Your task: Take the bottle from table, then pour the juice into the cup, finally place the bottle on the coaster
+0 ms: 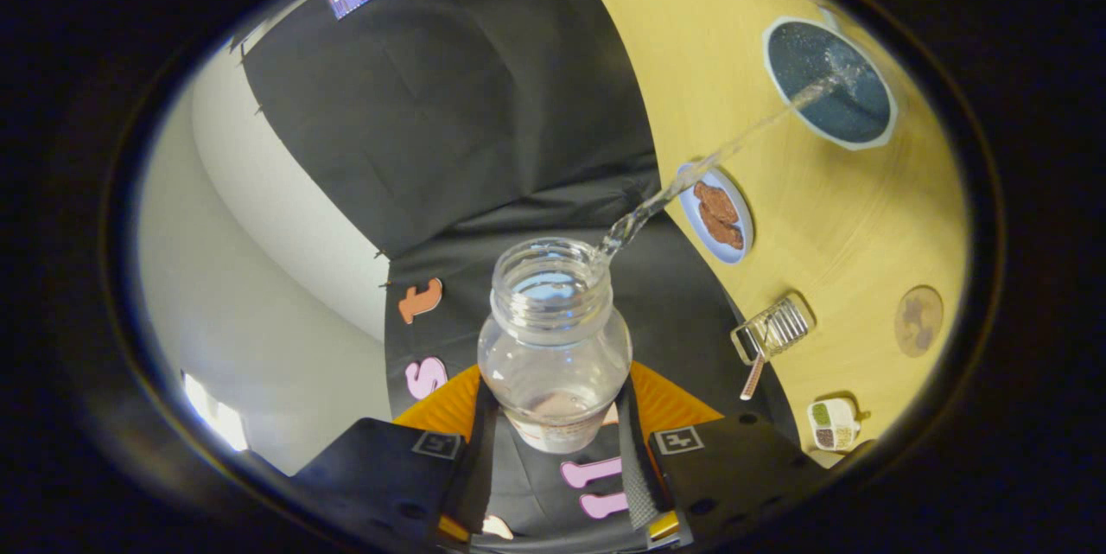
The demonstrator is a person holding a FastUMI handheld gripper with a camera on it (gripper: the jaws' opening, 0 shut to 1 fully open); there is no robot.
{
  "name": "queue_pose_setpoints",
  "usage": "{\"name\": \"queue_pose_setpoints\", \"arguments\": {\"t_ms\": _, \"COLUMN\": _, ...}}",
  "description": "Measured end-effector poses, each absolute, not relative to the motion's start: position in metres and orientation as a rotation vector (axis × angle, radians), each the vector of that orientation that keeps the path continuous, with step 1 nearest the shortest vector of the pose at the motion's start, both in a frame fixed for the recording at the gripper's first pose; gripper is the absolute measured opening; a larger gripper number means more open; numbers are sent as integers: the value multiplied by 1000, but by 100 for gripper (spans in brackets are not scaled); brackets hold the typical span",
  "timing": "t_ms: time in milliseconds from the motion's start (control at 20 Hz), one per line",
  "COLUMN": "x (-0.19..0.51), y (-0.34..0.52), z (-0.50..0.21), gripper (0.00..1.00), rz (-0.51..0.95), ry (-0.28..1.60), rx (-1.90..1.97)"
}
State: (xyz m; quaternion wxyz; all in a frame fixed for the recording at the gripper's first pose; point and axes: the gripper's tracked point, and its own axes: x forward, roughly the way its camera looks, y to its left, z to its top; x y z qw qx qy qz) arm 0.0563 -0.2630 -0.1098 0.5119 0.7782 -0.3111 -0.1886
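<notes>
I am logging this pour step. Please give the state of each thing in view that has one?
bottle: uncapped, tilted, pouring a clear stream
cup: open, receiving the stream
gripper: shut on bottle
coaster: bare
small plate: holds brown cookies
glass jar: lying on its side

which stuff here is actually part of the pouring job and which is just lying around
Job: clear plastic bottle held in the gripper; dark cup taking the stream; round brown coaster.

Lying about: blue plate of biscuits; ribbed glass jar; small compartment tray.
</notes>
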Motion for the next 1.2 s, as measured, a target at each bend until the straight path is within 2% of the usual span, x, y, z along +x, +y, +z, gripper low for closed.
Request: {"name": "queue_pose_setpoints", "arguments": {"t_ms": 1200, "x": 54, "y": -282, "z": -88, "gripper": 65, "rz": -461, "ry": -922, "rx": 1935}}
